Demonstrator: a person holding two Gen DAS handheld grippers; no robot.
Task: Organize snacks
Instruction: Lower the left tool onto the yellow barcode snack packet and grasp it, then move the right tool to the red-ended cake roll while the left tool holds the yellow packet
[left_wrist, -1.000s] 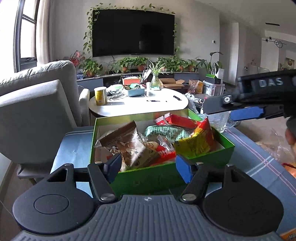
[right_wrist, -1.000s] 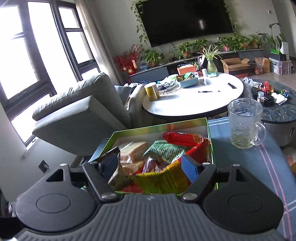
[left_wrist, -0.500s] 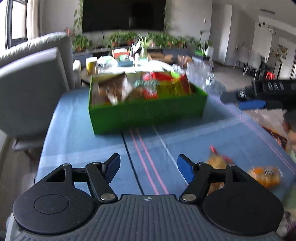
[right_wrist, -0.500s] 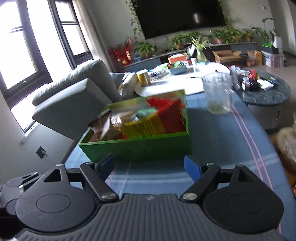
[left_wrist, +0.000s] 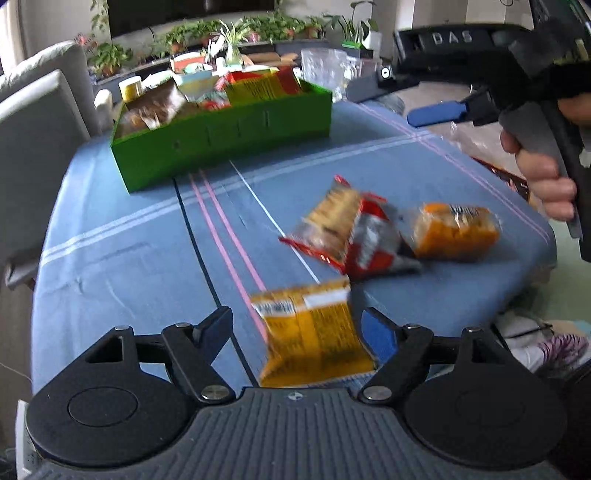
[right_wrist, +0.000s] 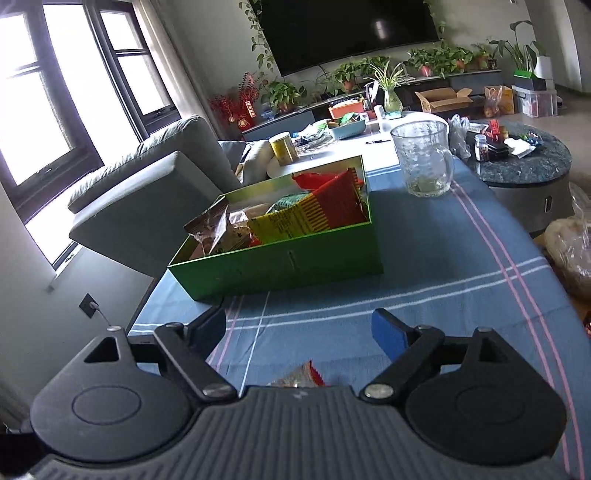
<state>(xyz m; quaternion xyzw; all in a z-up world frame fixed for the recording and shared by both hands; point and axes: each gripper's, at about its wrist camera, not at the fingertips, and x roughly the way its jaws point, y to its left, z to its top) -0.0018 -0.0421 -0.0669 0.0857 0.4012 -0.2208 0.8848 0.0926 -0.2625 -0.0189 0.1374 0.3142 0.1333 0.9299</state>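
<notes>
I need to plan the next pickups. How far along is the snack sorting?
Done: several packets already sit in the green box. In hand: nothing gripped; the left gripper is opening around the yellow packet on the blue tablecloth; the right gripper is open and empty. Left: that packet, the red cracker packet and the orange packet.

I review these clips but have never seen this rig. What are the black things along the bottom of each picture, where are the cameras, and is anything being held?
No robot here: a person holds one handheld claw in each hand, each with a camera looking along its fingers. In the left view, the left claw is opening over a yellow snack packet lying between its fingers on the blue tablecloth; a red packet and an orange packet lie beyond. The right claw is open and empty, facing the green box of snacks and a glass mug.
</notes>
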